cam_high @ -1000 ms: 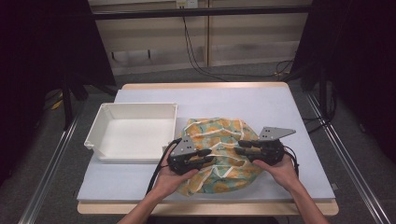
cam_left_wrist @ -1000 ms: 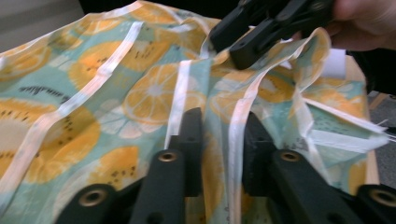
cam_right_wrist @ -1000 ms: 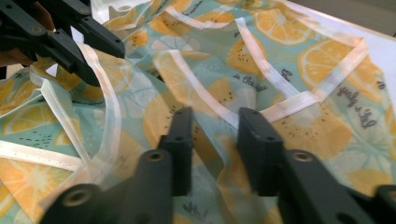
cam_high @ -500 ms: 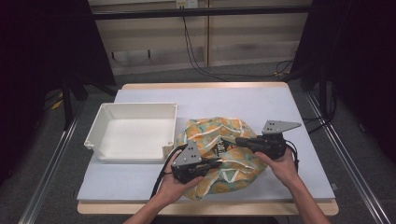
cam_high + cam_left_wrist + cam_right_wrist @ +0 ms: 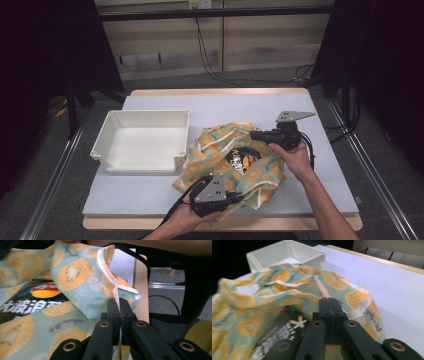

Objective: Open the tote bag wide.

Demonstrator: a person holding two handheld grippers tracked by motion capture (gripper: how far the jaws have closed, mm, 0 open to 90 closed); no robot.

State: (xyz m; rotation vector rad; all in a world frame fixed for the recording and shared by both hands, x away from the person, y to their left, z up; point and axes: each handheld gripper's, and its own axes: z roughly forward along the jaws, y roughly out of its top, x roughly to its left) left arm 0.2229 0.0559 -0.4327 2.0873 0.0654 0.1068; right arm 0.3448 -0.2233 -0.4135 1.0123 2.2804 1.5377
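We are in a lab or test room rather than a home. Beyond the hand-held gripper [image 5: 239,198] we see a plain worktop [image 5: 225,102] on a metal frame [image 5: 55,172], black curtains [image 5: 45,45] at both sides, loose cables [image 5: 210,60] down a bare panelled wall [image 5: 260,42], and grey carpet [image 5: 150,82].

A white box [image 5: 142,142] with nothing in it sits on the desk [image 5: 225,105]. Black wires [image 5: 215,70] lie on the floor behind.

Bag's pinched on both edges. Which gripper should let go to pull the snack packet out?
Probably right: the right gripper pinches the bag edge just above the snack packet; the left gripper grips the near edge.
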